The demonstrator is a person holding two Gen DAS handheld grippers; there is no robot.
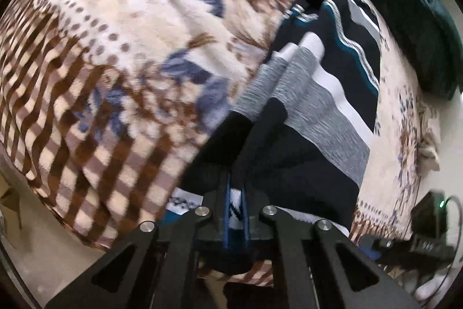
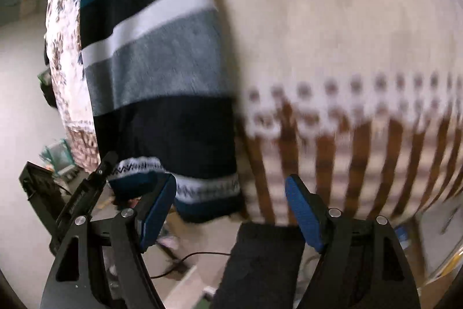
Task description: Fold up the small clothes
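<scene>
A knit sweater [image 1: 318, 112] in navy, grey, white and teal bands lies on a bed covered by a cream blanket [image 1: 130, 34] with brown checks and blue flowers. My left gripper [image 1: 235, 210] is shut on the sweater's zigzag-patterned hem, and the fabric shows between its blue pads. In the right wrist view the sweater [image 2: 162, 62] runs up the left half, its hem at the bed's edge. My right gripper [image 2: 231, 184] stands open just below the hem's right corner, with nothing pressed between its pads. The left gripper [image 2: 108, 164] shows at the hem's left corner.
A dark green cover [image 1: 405, 5] is bunched at the far side of the bed. A black device with a green light and cables [image 1: 428, 216] sits on the floor beside the bed. A dark mat [image 2: 266, 259] and a cable lie on the floor below the blanket's [image 2: 347, 19] edge.
</scene>
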